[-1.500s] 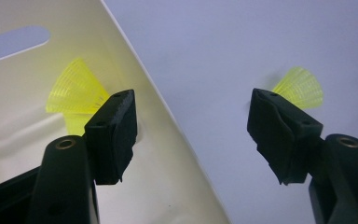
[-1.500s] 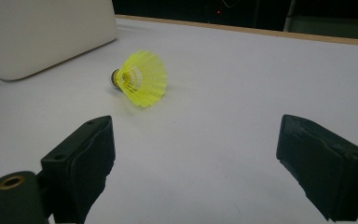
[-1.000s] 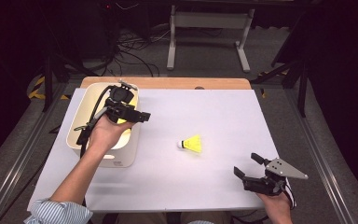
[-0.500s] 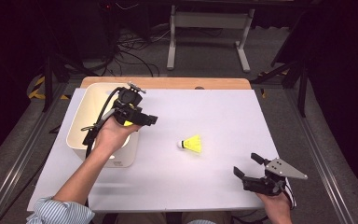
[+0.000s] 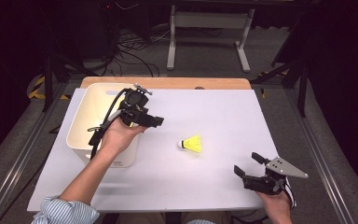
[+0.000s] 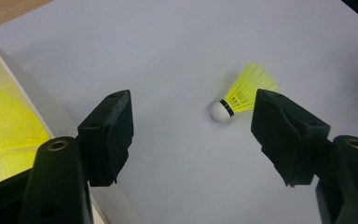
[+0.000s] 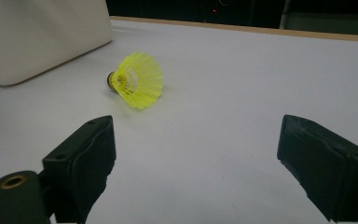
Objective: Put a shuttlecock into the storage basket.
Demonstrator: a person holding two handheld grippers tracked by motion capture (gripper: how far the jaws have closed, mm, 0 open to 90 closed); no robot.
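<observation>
A yellow shuttlecock (image 5: 191, 143) with a white cork lies on its side near the middle of the white table (image 5: 223, 107). My left gripper (image 5: 155, 122) hovers open over the right rim of the white bin (image 5: 77, 135), with its jaws pointing toward the shuttlecock. The left gripper view has the shuttlecock (image 6: 242, 93) on the table beyond my left gripper (image 6: 193, 101), and more yellow shuttlecock netting (image 6: 7, 126) inside the bin. My right gripper (image 5: 246, 162) rests open near the table's front right corner. The right gripper view looks past my right gripper (image 7: 198, 126) at the shuttlecock (image 7: 137, 80) farther off.
The bin (image 7: 42, 37) stands at the table's left. A wooden strip (image 5: 168, 83) runs along the far edge. Behind the table, a metal stand (image 5: 205, 28) and cables (image 5: 130, 56) sit on the dark floor.
My left gripper has shifted a little to the right, from over the bin to its right rim. The shuttlecock and the right gripper have stayed put.
</observation>
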